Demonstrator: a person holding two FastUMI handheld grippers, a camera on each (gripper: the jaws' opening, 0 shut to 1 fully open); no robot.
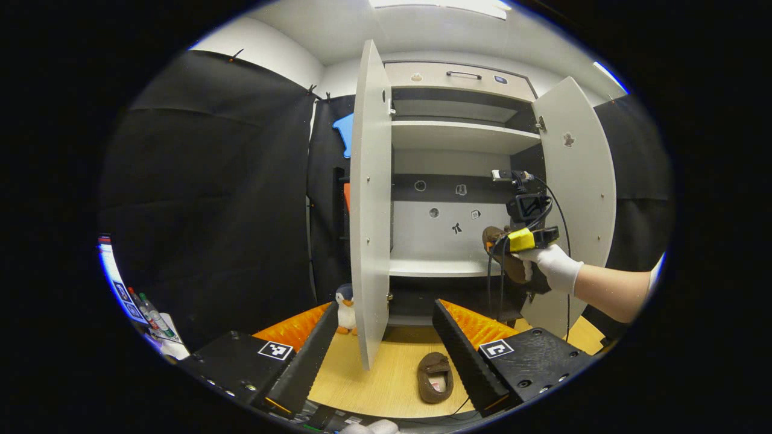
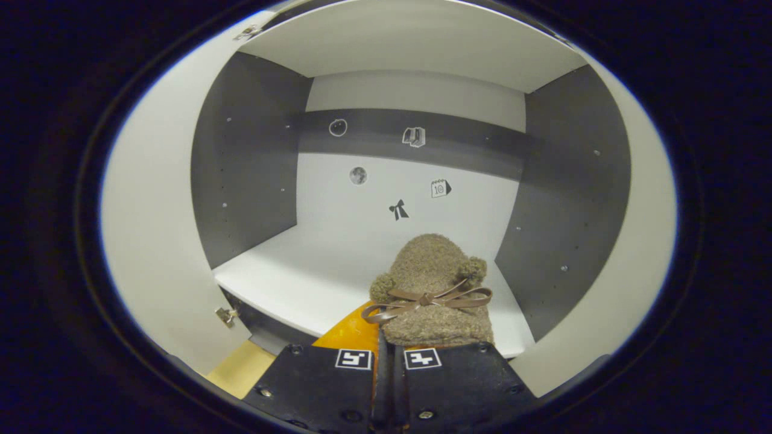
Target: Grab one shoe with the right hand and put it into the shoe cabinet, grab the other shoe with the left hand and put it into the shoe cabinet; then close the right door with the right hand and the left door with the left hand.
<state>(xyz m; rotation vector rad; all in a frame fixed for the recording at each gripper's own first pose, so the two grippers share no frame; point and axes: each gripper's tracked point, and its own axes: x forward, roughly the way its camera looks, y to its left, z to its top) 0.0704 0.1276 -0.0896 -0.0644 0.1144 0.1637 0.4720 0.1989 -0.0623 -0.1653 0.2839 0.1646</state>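
A fuzzy brown shoe with a bow (image 2: 431, 289) is held in my right gripper (image 2: 386, 346), whose fingers are shut on its heel end. It hangs just above the front of the cabinet's white middle shelf (image 2: 325, 265), toe pointing inward. In the left gripper view, a gloved hand holds that right gripper (image 1: 523, 240) with the shoe (image 1: 493, 236) at the cabinet opening. The other brown shoe (image 1: 435, 377) lies on the wooden floor in front of the cabinet, between the fingers of my open left gripper (image 1: 385, 307). The left door (image 1: 371, 205) and the right door (image 1: 576, 181) both stand open.
A small penguin toy (image 1: 345, 310) stands on the floor by the left door's foot. Bottles (image 1: 151, 314) sit at the far left edge. A drawer with a handle (image 1: 463, 75) tops the cabinet. An upper shelf (image 1: 461, 134) is bare.
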